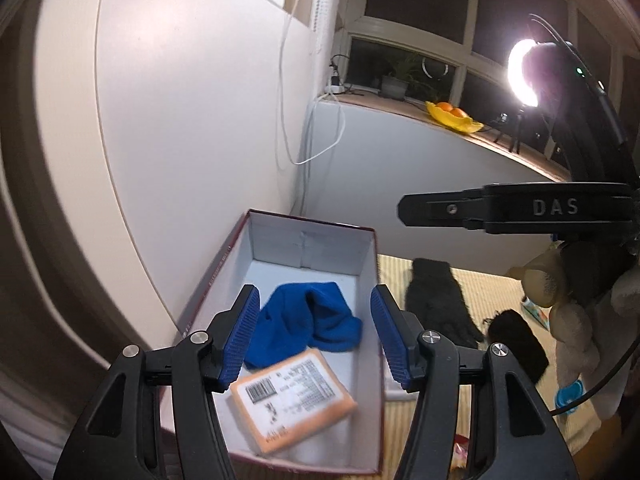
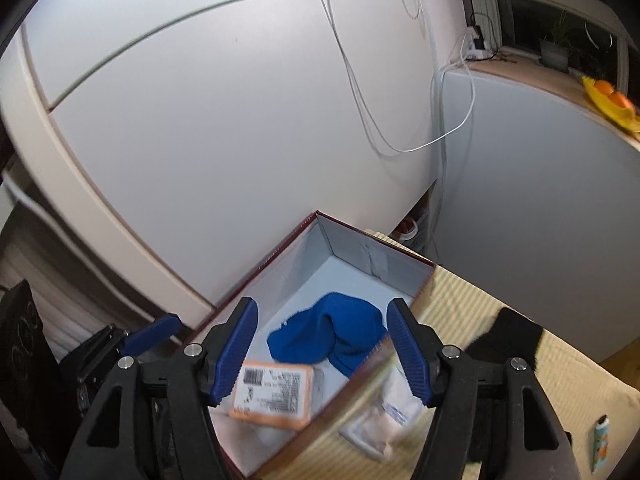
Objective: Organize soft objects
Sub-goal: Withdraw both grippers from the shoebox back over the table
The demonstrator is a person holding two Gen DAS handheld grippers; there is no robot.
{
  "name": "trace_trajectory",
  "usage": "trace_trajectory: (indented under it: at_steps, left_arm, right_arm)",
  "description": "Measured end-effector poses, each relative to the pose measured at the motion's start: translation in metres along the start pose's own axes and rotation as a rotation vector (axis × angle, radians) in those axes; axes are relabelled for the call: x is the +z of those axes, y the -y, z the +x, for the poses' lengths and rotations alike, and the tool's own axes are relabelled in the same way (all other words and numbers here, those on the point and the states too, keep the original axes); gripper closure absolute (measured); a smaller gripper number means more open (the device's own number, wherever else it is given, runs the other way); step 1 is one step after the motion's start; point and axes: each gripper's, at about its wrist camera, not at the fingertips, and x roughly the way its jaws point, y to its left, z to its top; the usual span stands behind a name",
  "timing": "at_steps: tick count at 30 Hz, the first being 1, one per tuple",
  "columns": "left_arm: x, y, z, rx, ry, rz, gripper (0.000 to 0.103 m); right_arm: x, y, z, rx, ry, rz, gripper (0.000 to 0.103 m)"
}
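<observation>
1. A box sits on a yellow striped cloth, close to a white wall. Its outside is dark red and its inside is white.
2. A blue cloth lies bunched up in the middle of the box floor.
3. An orange pack with a white label and a bar code lies flat in the box too, at the near end. It touches the edge of the blue cloth.
4. The left claw hangs over the box. Its jaws stand wide apart and hold nothing (the blue cloth and the pack show between its blue pads, but lower down, on the box floor).
5. The right claw is also wide open and empty. It hangs over the near right side of the box.
6. A white pack lies on the striped cloth just outside the box wall. It looks blurry.
7. A black glove lies on the cloth to the right of the box. A second black thing lies near it.
8. A small tube lies further right on the cloth.
9. A soft toy shows at the right edge of the left view, partly hidden.
10. On the window sill stand a yellow bowl with oranges, a plant and a bright lamp.
</observation>
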Motion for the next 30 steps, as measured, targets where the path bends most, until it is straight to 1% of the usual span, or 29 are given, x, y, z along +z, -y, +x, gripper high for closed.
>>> trace_trajectory:
  at_steps: [1, 6, 9, 11, 12, 14, 15, 21, 23, 25, 30]
  left_arm:
    - [-0.002, 0.003, -0.003, -0.009, 0.000, -0.001, 0.042]
    - [-0.019, 0.020, -0.014, -0.069, -0.018, 0.013, 0.042]
    - [-0.034, 0.035, -0.021, -0.104, -0.032, 0.037, 0.042]
    - [-0.046, 0.046, -0.024, -0.139, -0.045, 0.048, 0.038]
    - [-0.052, 0.051, -0.024, -0.152, -0.053, 0.053, 0.037]
    - [-0.064, 0.064, -0.022, -0.182, -0.080, 0.075, 0.037]
    - [-0.070, 0.070, -0.022, -0.191, -0.091, 0.085, 0.037]
    - [-0.111, 0.108, -0.015, -0.245, -0.162, 0.164, 0.036]
    - [-0.123, 0.120, -0.014, -0.252, -0.172, 0.199, 0.035]
    - [-0.136, 0.131, -0.012, -0.257, -0.184, 0.232, 0.032]
    - [-0.160, 0.148, 0.001, -0.279, -0.241, 0.275, 0.031]
  right_arm:
    - [-0.004, 0.002, -0.005, -0.003, 0.003, 0.003, 0.036]
    - [-0.030, 0.015, -0.043, -0.019, 0.027, 0.016, 0.036]
    - [-0.051, 0.024, -0.070, -0.037, 0.040, 0.009, 0.036]
    - [-0.068, 0.033, -0.089, -0.060, 0.053, 0.010, 0.035]
    - [-0.079, 0.038, -0.100, -0.064, 0.059, 0.019, 0.033]
    - [-0.100, 0.049, -0.117, -0.076, 0.068, 0.035, 0.031]
    - [-0.107, 0.053, -0.123, -0.088, 0.073, 0.043, 0.031]
    - [-0.178, 0.089, -0.165, -0.166, 0.102, 0.125, 0.031]
    - [-0.204, 0.103, -0.176, -0.200, 0.102, 0.157, 0.031]
    - [-0.230, 0.118, -0.186, -0.243, 0.102, 0.199, 0.031]
    - [-0.282, 0.154, -0.206, -0.312, 0.098, 0.310, 0.031]
